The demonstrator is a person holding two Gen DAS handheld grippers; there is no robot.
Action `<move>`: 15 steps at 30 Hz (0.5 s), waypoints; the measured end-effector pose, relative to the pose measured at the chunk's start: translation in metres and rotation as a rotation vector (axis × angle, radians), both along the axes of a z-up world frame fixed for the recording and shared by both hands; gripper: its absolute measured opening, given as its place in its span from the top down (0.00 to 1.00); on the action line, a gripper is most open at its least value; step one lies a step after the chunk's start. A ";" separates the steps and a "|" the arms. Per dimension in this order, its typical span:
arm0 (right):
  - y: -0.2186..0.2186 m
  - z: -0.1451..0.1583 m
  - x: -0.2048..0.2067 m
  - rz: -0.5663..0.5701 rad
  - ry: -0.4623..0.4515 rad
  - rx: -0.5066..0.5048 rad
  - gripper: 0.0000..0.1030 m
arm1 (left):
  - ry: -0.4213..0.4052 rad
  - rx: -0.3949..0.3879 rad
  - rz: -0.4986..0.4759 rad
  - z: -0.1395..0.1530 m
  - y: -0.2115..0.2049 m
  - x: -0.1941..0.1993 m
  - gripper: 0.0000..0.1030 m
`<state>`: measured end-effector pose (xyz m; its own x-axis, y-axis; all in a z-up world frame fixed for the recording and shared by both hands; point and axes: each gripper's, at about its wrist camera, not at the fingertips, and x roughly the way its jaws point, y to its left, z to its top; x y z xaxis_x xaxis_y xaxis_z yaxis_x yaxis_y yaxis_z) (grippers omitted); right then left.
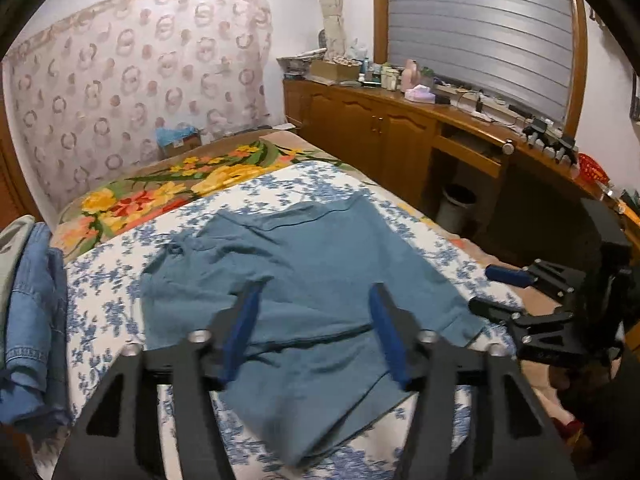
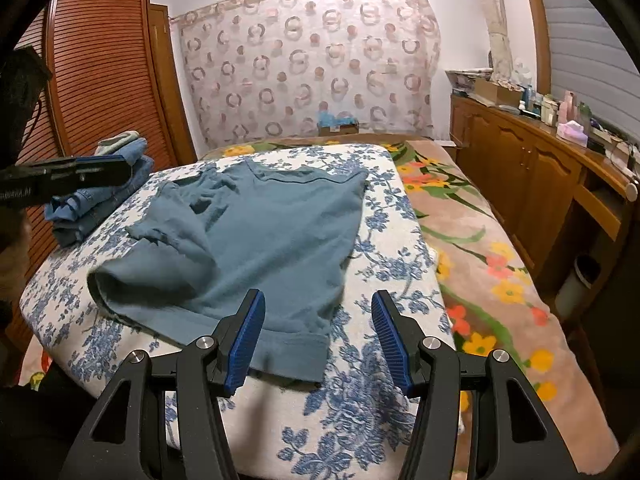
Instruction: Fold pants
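Teal-blue pants [image 1: 312,264] lie folded over on a white pad with blue flowers [image 1: 104,280]. My left gripper [image 1: 316,286] hovers open just above the cloth, with nothing between its blue pads. In the right wrist view the pants [image 2: 260,232] have the waistband at the far end and a leg hem near the pad's [image 2: 360,400] front edge. My right gripper [image 2: 317,296] stands open over that hem's right corner, gripping nothing. The right gripper [image 1: 492,290] also shows at the pad's right edge, and the left gripper [image 2: 124,168] enters from the left.
Folded denim [image 2: 100,196] is stacked at the pad's left side. A floral blanket [image 2: 500,280] covers the bed to the right and behind. Wooden cabinets [image 2: 520,168] with cluttered tops line the right wall, with a waste bin [image 2: 580,284] beneath. A slatted wardrobe [image 2: 100,80] stands on the left.
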<state>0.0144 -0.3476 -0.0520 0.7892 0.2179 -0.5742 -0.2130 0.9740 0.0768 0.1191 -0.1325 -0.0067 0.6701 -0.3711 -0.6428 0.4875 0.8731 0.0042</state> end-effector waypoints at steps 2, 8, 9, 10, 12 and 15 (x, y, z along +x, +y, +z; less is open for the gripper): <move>0.003 0.000 0.002 0.012 -0.002 0.002 0.44 | 0.004 -0.003 0.015 -0.003 0.008 0.000 0.26; 0.017 0.000 0.012 0.057 -0.005 0.010 0.44 | 0.021 -0.001 0.065 -0.019 0.030 -0.001 0.25; 0.020 -0.001 0.013 0.069 -0.004 0.013 0.44 | 0.026 0.001 0.075 -0.023 0.033 -0.001 0.25; 0.024 -0.001 0.014 0.079 -0.003 0.016 0.44 | 0.029 0.004 0.083 -0.026 0.035 -0.002 0.25; 0.031 -0.003 0.018 0.105 0.004 0.020 0.49 | 0.036 0.013 0.098 -0.034 0.041 -0.004 0.25; 0.042 -0.008 0.028 0.145 0.021 0.022 0.54 | 0.062 0.018 0.108 -0.046 0.049 -0.008 0.25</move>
